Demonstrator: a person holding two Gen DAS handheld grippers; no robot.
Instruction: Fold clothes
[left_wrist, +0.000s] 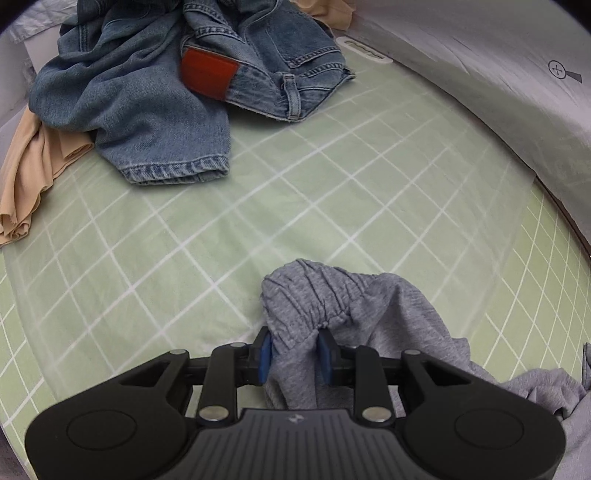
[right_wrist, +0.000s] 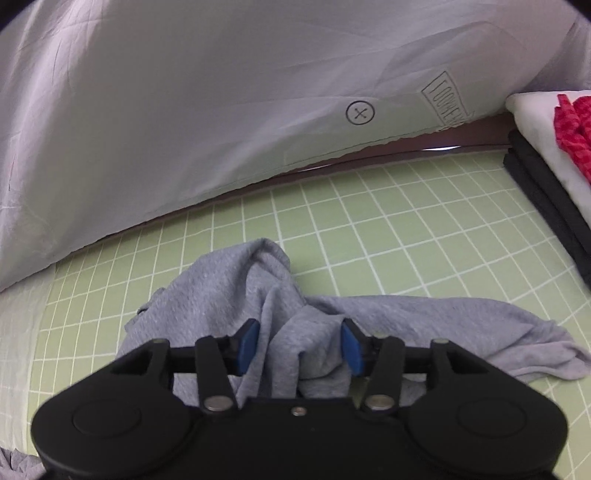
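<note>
Left gripper (left_wrist: 294, 355) is pinching the elastic waistband of the grey sweatpants (left_wrist: 332, 306) on the green grid mat (left_wrist: 258, 206) — jeans (left_wrist: 155, 85) well beyond it. Right gripper (right_wrist: 299, 346) has bunched grey fabric between its pads — can't tell if they press.

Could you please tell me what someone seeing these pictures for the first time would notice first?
Probably the grey garment, bunched on the green grid mat and pinched between the blue pads of the left gripper and the right gripper. Next, the rumpled blue jeans with a red patch, heaped at the mat's far edge.
</note>
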